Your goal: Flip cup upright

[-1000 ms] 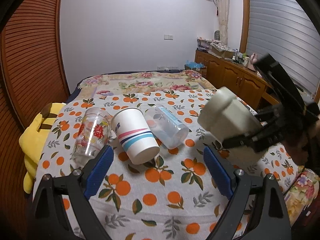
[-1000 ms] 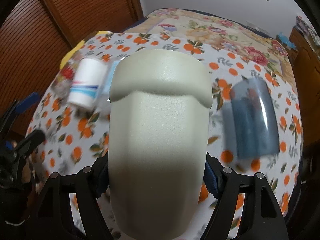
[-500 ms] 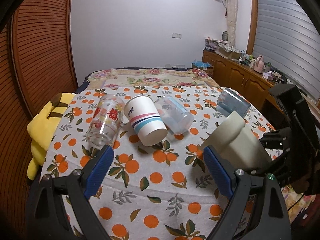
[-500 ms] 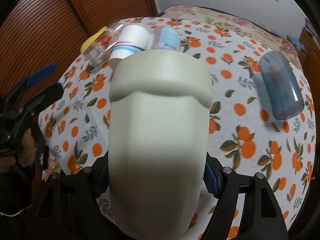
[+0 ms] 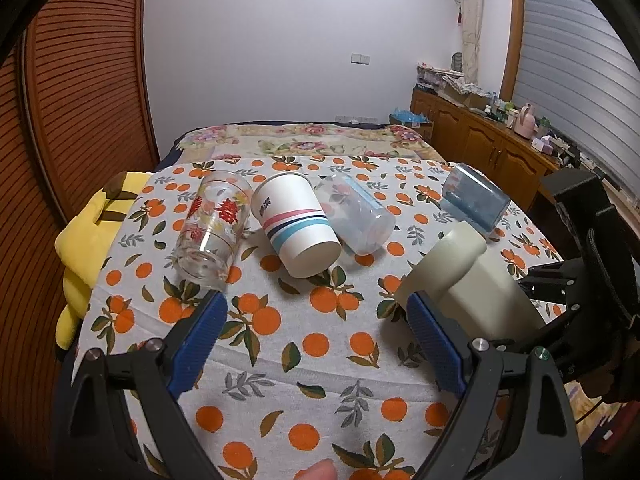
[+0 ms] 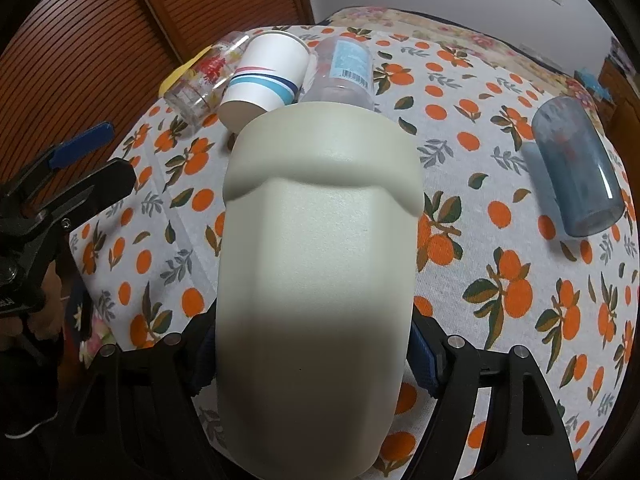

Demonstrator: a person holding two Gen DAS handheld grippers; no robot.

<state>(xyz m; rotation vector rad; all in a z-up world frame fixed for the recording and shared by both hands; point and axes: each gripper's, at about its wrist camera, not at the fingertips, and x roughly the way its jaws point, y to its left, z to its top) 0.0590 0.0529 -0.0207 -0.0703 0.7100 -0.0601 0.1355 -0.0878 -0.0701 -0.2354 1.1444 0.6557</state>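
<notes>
My right gripper (image 6: 312, 364) is shut on a cream faceted cup (image 6: 316, 272), which fills the right wrist view. In the left wrist view that cup (image 5: 460, 280) tilts low over the right side of the orange-print tablecloth (image 5: 320, 344), held by the right gripper (image 5: 532, 292). My left gripper (image 5: 316, 340) is open and empty near the table's front. Several cups lie on their sides: a printed glass (image 5: 212, 228), a striped paper cup (image 5: 296, 224), a clear plastic cup (image 5: 356, 216) and a blue tumbler (image 5: 476, 200).
A yellow plush toy (image 5: 88, 248) hangs off the table's left edge. A floral bed (image 5: 304, 140) lies behind the table. Wooden slatted doors (image 5: 80, 120) stand at left, a cluttered wooden sideboard (image 5: 488, 136) at right.
The right gripper has brought the cream cup down and nearer, close to the tablecloth. The left gripper has drawn back a little, staying open.
</notes>
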